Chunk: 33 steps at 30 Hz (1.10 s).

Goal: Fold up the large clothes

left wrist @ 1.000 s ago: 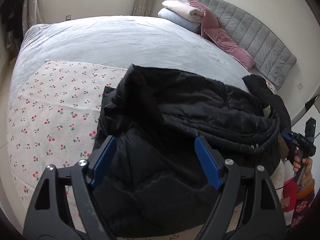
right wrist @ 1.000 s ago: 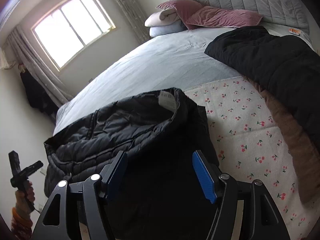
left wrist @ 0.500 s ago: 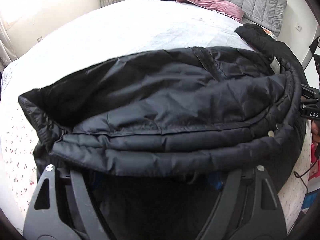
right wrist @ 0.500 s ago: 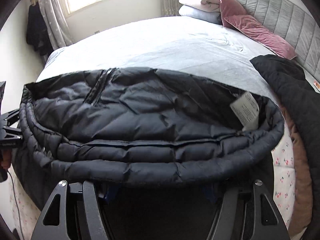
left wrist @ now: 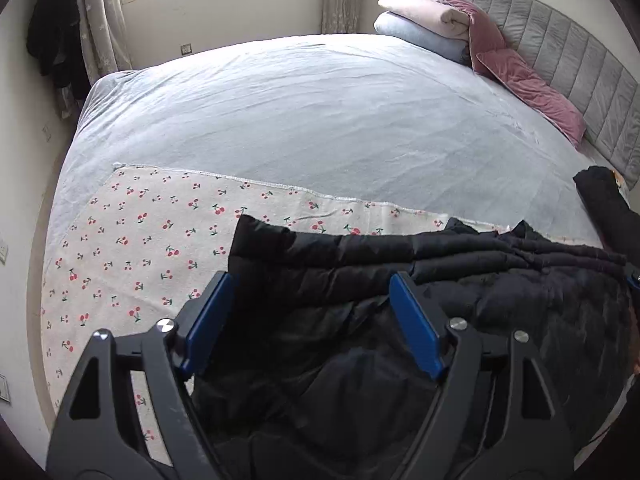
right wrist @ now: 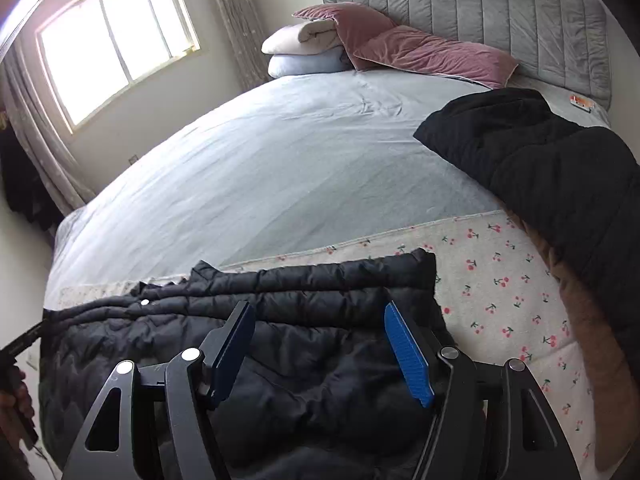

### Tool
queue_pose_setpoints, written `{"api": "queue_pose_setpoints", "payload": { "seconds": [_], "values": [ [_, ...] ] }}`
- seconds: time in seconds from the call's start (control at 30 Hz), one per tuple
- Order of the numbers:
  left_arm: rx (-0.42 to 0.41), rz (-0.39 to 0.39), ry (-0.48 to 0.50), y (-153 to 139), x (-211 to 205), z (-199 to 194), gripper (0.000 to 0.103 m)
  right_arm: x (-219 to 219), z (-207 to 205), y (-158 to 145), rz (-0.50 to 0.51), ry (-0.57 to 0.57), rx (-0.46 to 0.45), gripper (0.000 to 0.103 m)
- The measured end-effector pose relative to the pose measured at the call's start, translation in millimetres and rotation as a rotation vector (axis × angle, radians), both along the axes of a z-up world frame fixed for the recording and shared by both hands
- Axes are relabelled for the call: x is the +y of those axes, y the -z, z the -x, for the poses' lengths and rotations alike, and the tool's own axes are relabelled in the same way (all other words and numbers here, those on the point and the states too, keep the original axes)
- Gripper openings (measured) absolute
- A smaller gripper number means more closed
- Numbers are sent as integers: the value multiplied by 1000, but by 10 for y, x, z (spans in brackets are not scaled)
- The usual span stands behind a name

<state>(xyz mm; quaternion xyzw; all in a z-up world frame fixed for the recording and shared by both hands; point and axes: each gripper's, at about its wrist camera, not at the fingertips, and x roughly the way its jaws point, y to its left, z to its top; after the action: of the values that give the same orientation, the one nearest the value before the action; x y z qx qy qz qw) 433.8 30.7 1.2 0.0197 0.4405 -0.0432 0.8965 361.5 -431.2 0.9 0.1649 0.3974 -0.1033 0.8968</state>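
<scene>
The jacket, lifted and doubled over half a second ago, now lies folded on the near cherry-print cloth. Left gripper and right gripper hover spread, holding nothing, so this fold looks complete.

Two black quilted puffer jackets are lying on one bed, along with one cherry-print white cloth, two dusty-pink velvet pillows and two folded blankets. Two blue-padded black grippers are showing.
</scene>
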Motion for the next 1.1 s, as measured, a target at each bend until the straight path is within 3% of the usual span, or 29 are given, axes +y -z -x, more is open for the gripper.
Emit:
{"api": "queue_pose_setpoints", "payload": {
  "seconds": [0.1,0.33,0.37,0.4,0.43,0.5,0.57,0.67,0.7,0.77,0.93,0.97,1.0,1.07,1.1],
  "values": [
    [35,-60,-16,156,92,-44,81,-113,39,184,3,32,38,68],
    [110,100,-145,347,522,-227,81,-483,26,489,-35,121,81,68],
    [115,113,-147,374,531,-234,81,-500,24,533,-50,114,90,66],
    [122,128,-144,399,540,-241,79,-505,21,561,-59,107,91,53],
    [129,152,-131,424,534,-237,73,-493,18,573,-61,94,87,43],
    [143,178,-97,445,463,-223,28,-377,35,528,-29,72,77,12],
    [89,119,-68,362,358,-171,12,-261,30,427,20,68,53,8],
    [-11,115,-78,170,344,-127,7,-147,3,215,121,82,-2,7],
    [-39,138,-90,127,377,-142,7,-120,-18,154,160,87,-21,7],
    [-84,107,-108,105,357,-196,7,-96,-106,112,199,98,-31,7],
    [-4,-102,-140,314,113,-393,24,20,-344,300,301,113,103,17],
    [-12,-112,-134,277,83,-332,35,58,-310,260,318,129,93,23],
    [-29,-109,-116,224,31,-268,56,106,-257,200,335,135,68,37],
    [-89,-105,-61,83,-124,-89,74,246,-138,52,362,117,2,59],
    [-113,-102,-30,23,-223,-5,76,360,-85,-30,366,95,-39,61]
  ]
}}
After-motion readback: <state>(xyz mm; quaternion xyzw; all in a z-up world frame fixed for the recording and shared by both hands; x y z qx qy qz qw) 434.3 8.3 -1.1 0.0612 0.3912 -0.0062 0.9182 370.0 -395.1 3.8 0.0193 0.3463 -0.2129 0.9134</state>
